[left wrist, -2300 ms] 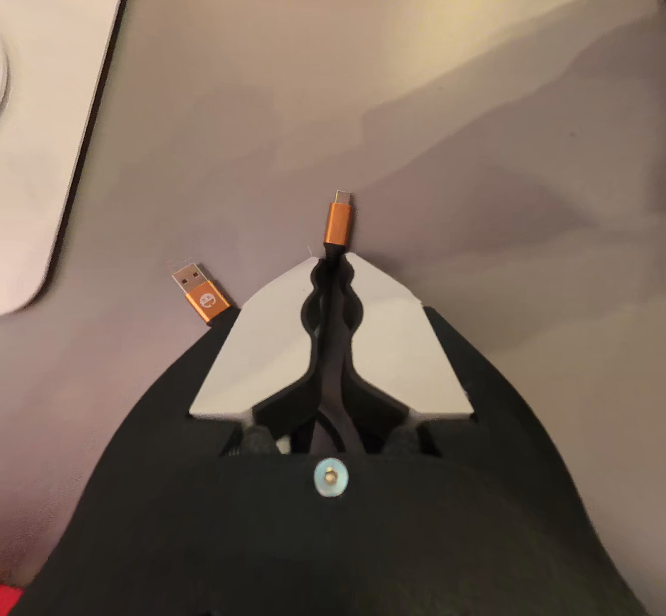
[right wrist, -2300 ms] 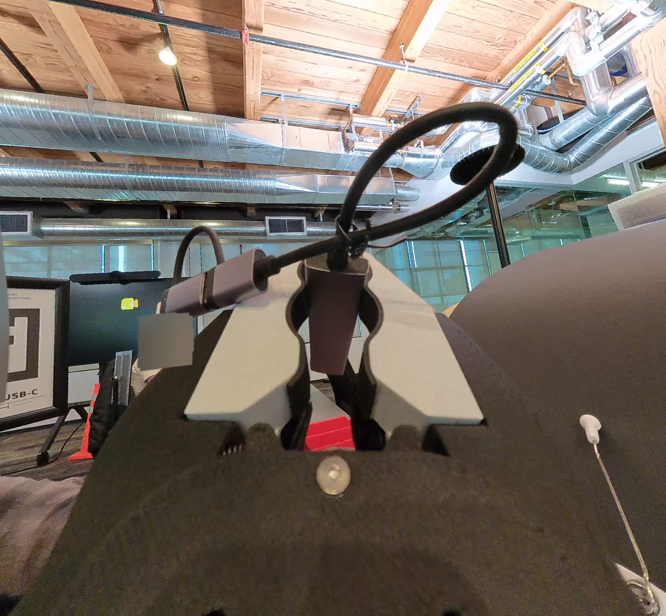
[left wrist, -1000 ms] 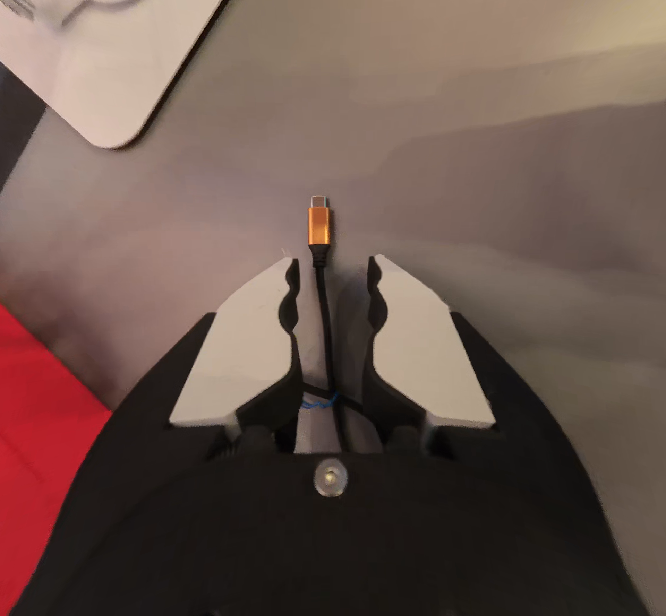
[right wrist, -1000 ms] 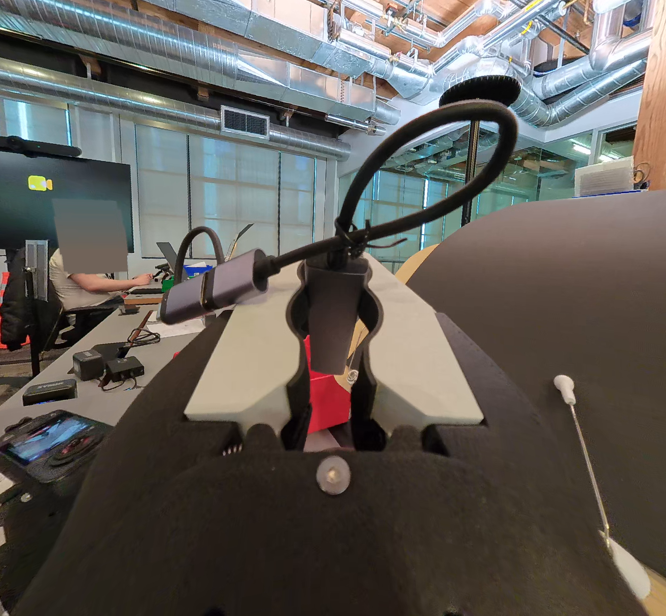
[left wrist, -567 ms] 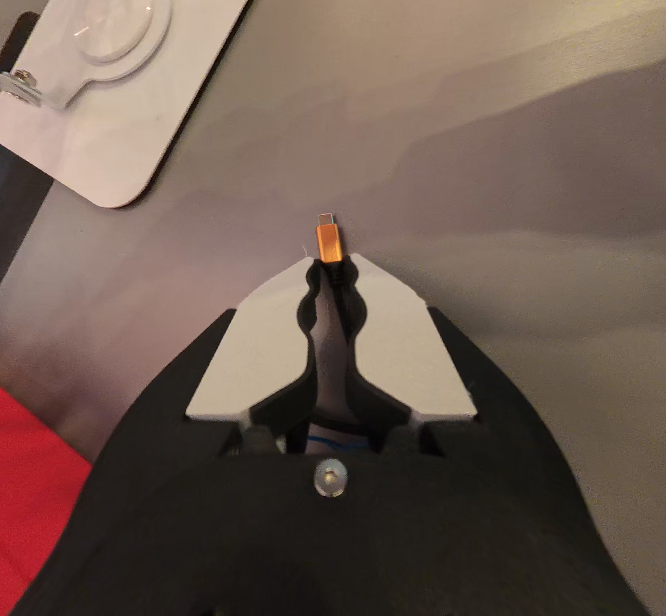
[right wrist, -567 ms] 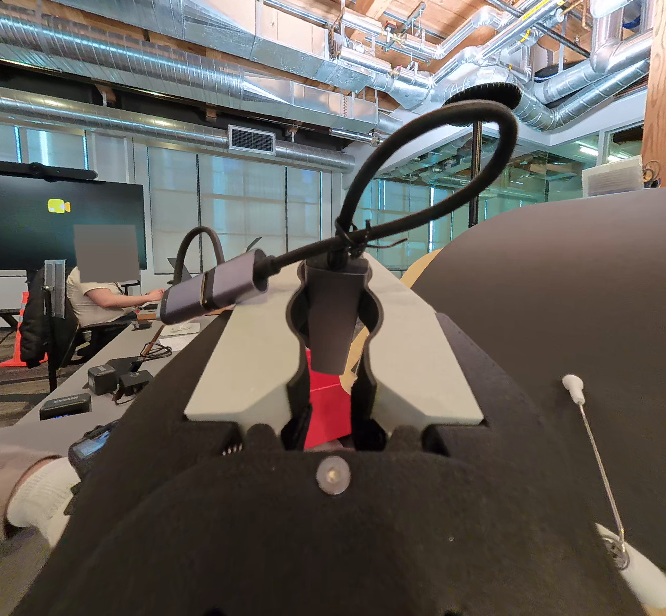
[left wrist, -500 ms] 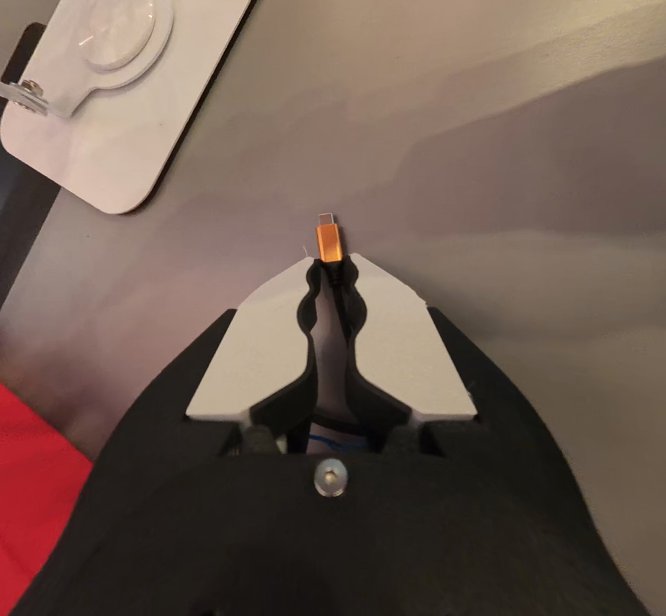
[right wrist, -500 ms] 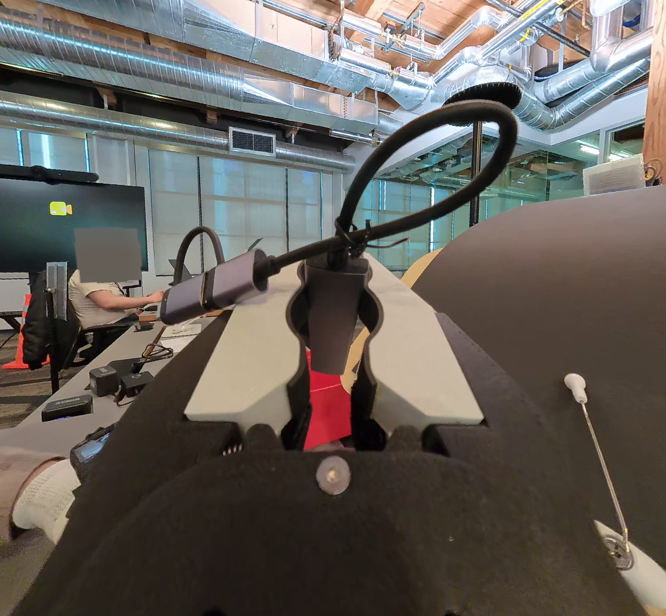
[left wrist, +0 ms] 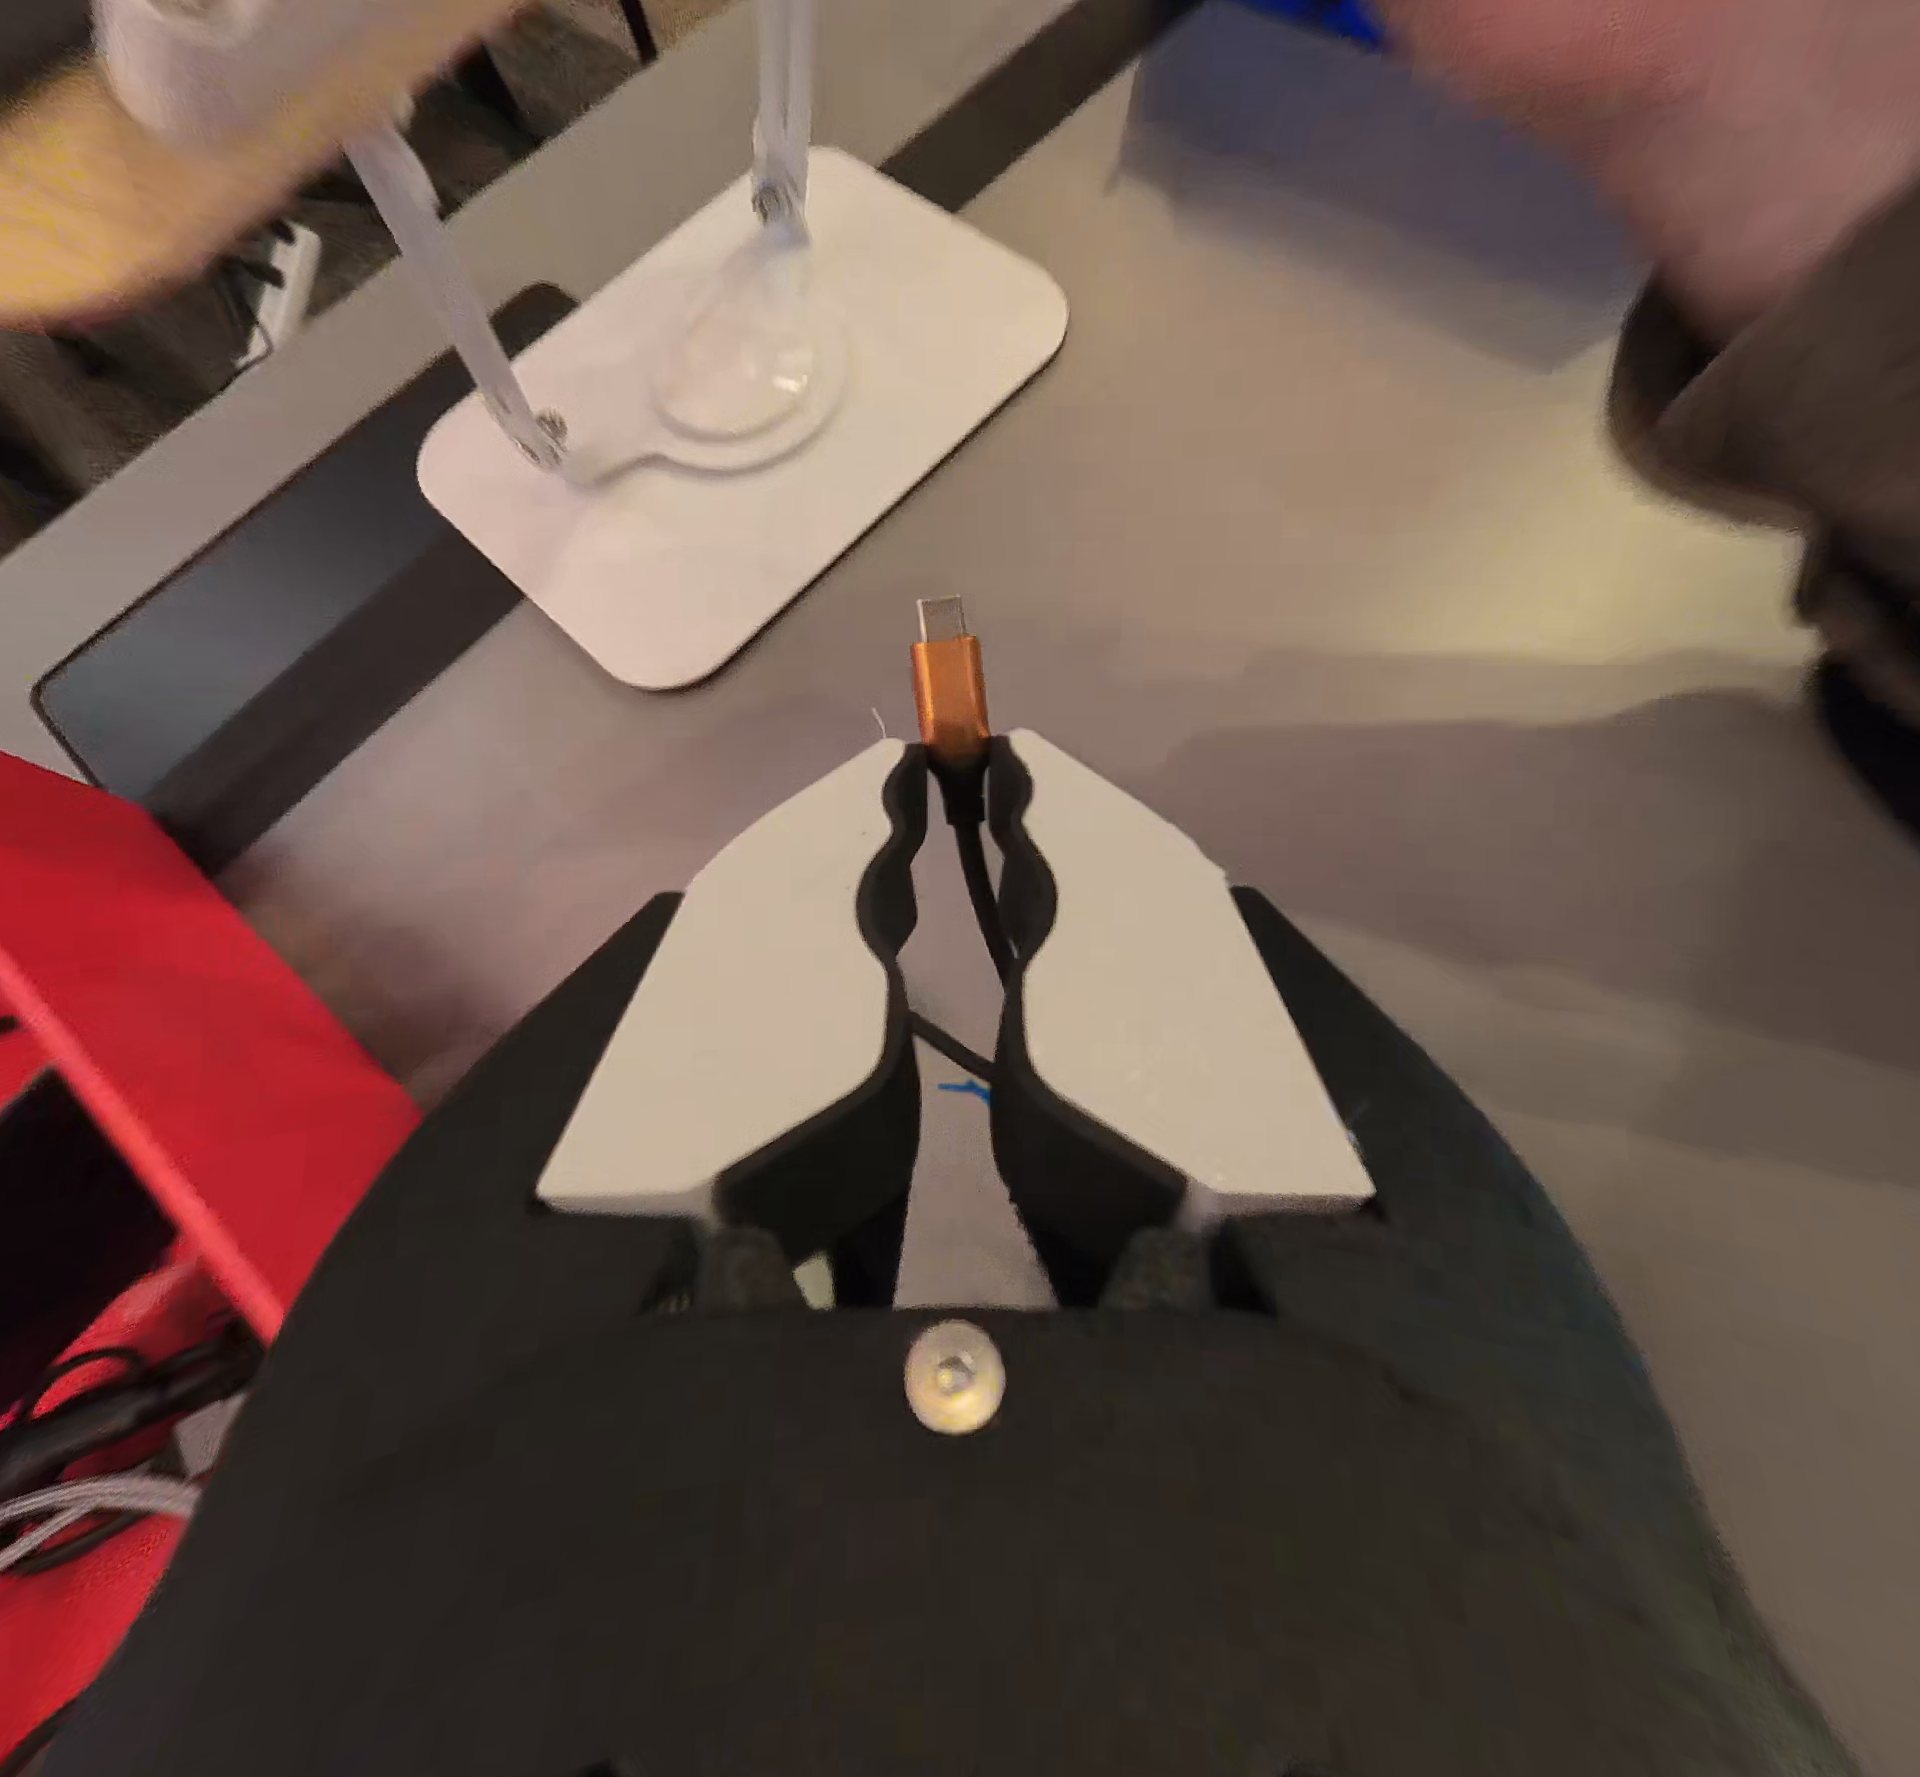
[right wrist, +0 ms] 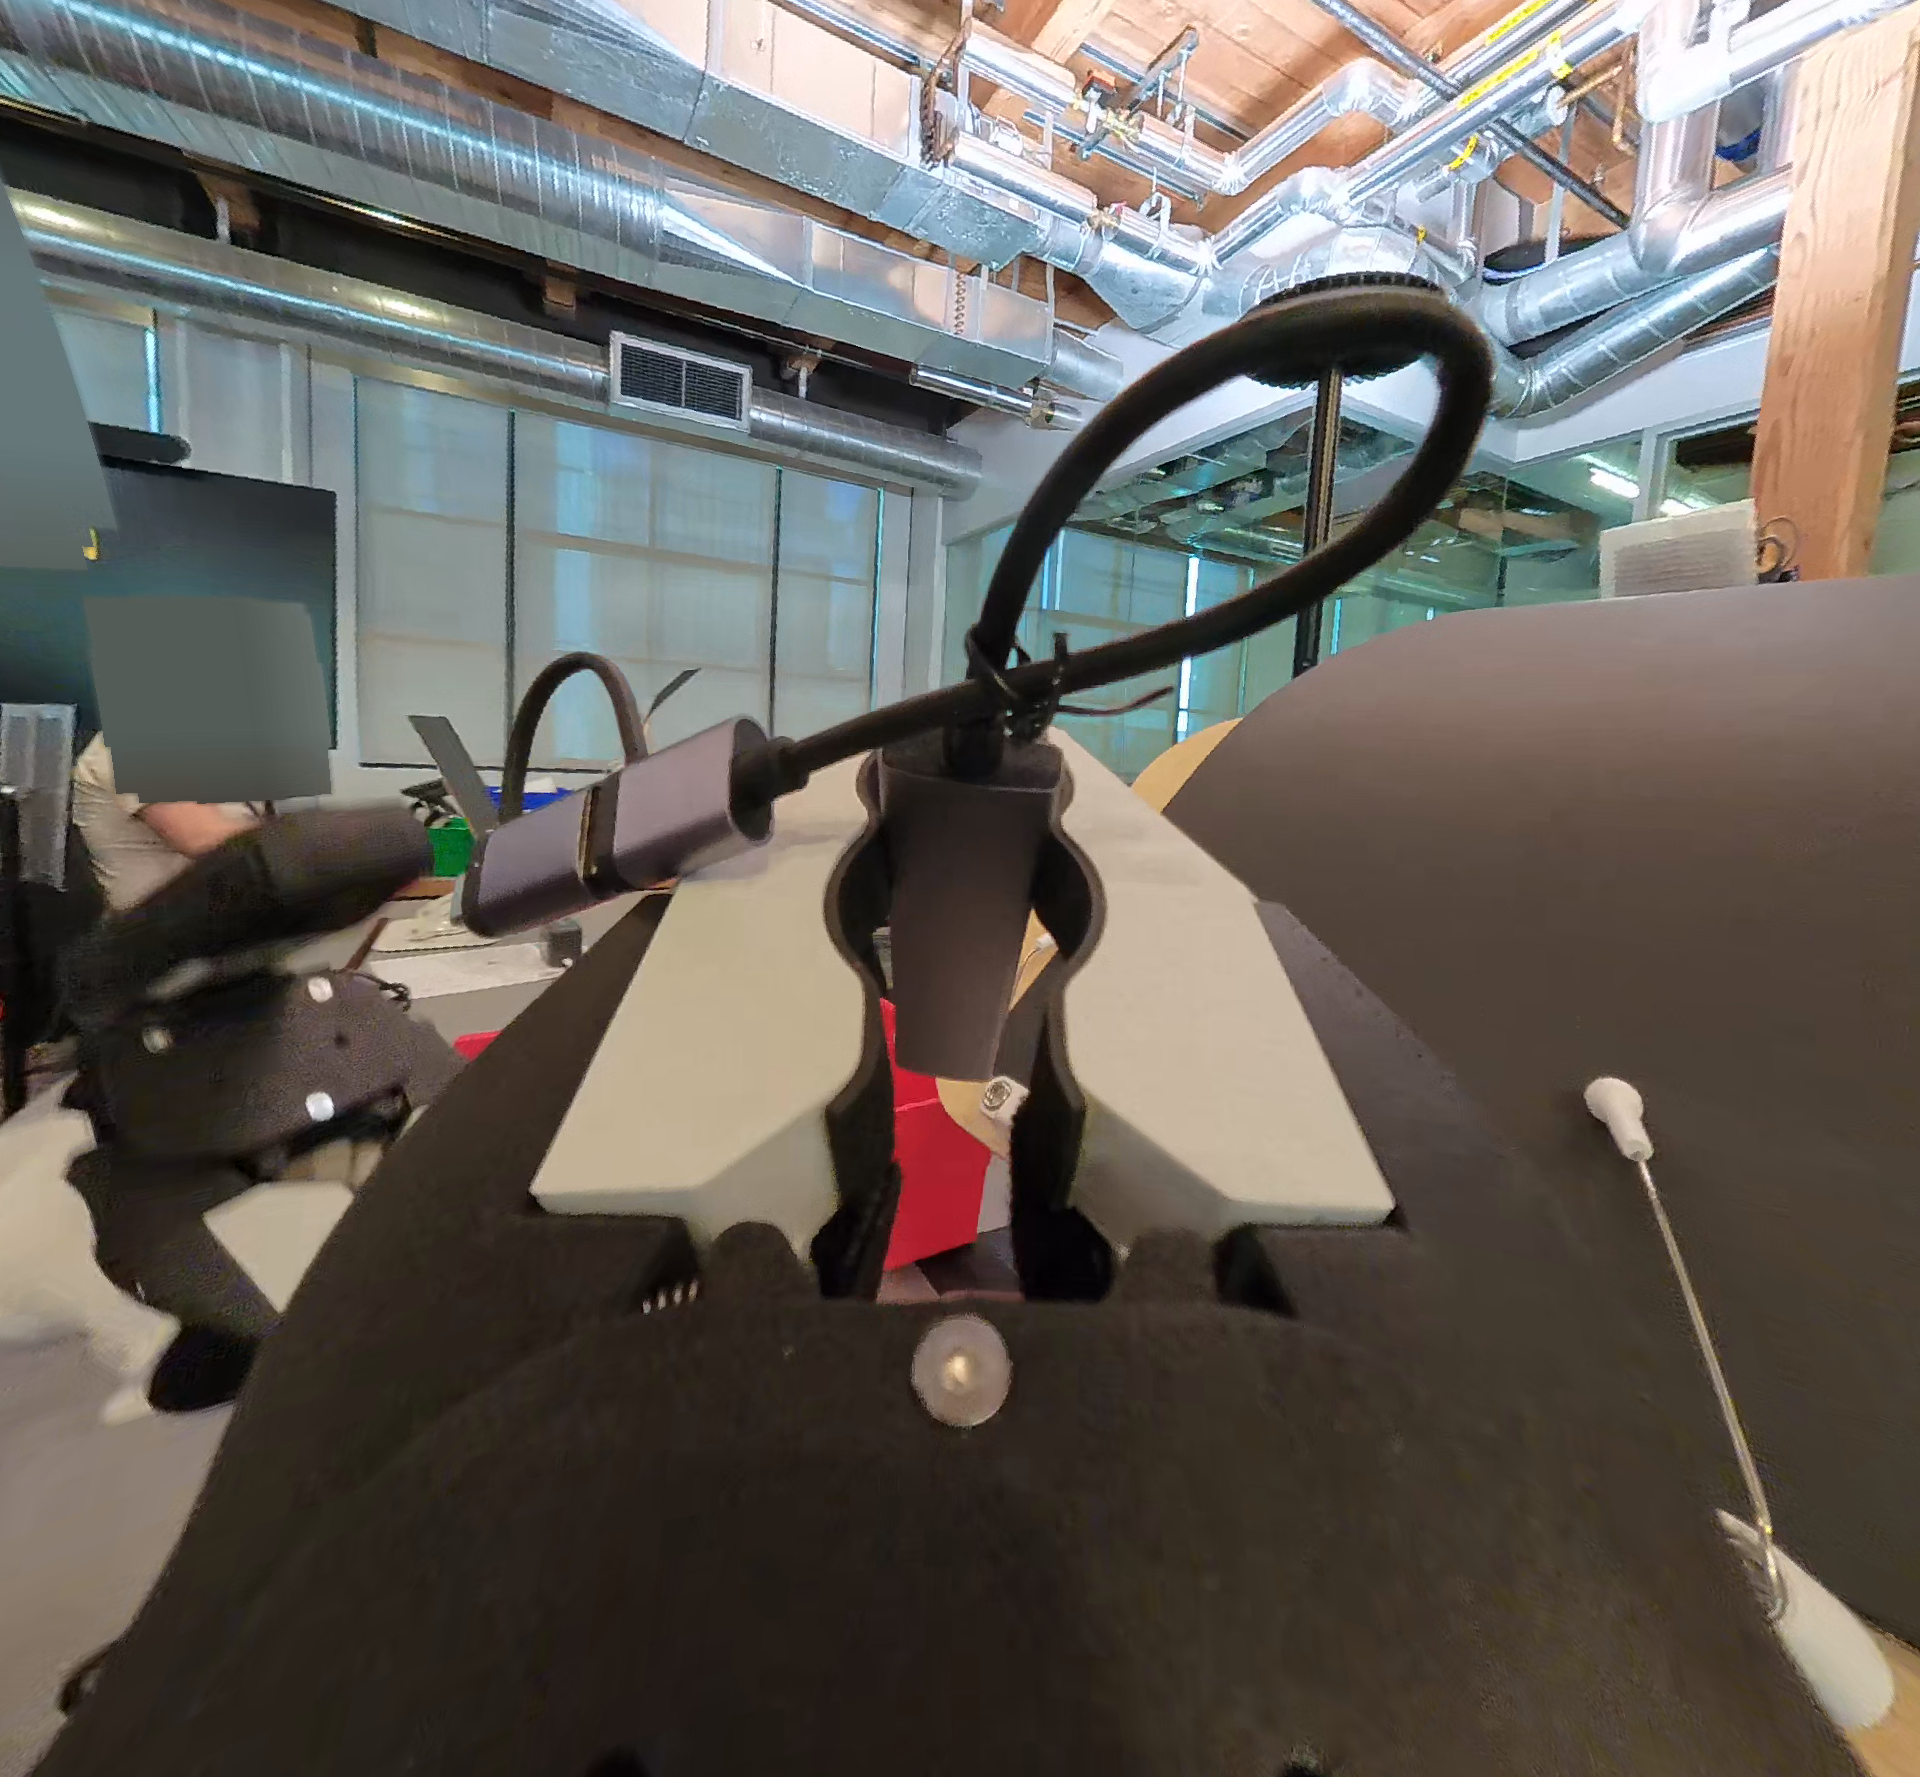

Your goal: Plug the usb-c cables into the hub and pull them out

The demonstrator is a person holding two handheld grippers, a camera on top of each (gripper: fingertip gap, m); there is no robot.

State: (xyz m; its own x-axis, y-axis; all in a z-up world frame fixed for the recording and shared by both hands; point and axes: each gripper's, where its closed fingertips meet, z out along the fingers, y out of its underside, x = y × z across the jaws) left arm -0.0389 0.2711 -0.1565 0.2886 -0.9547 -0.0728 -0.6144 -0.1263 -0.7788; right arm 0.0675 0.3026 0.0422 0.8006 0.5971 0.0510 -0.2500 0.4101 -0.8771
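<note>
In the left wrist view my left gripper [left wrist: 951, 740] is shut on the orange usb-c cable plug [left wrist: 945, 693]. The plug's silver tip points forward above the grey table [left wrist: 1299, 792], and its black cord runs back between the fingers. In the right wrist view my right gripper [right wrist: 961, 782] is shut on the dark grey hub [right wrist: 961, 906] and holds it upright in the air. The hub's black cable loop [right wrist: 1247, 501] arches above it, and its grey connector [right wrist: 623, 828] hangs to the left. The left gripper shows blurred at the left of the right wrist view [right wrist: 249, 1052].
A white stand base [left wrist: 748, 418] with clear posts sits on the table ahead to the left. A red box [left wrist: 156, 1052] is at the near left. A blurred hand and sleeve [left wrist: 1662, 169] are at the upper right. A seated person [right wrist: 114, 813] is far off. Across from one pair of fingers to the other is roughly 20 cm.
My left gripper opened about a second ago, shut again on the orange plug, then lifted and tilted up. My right gripper still holds the hub and has tilted down slightly.
</note>
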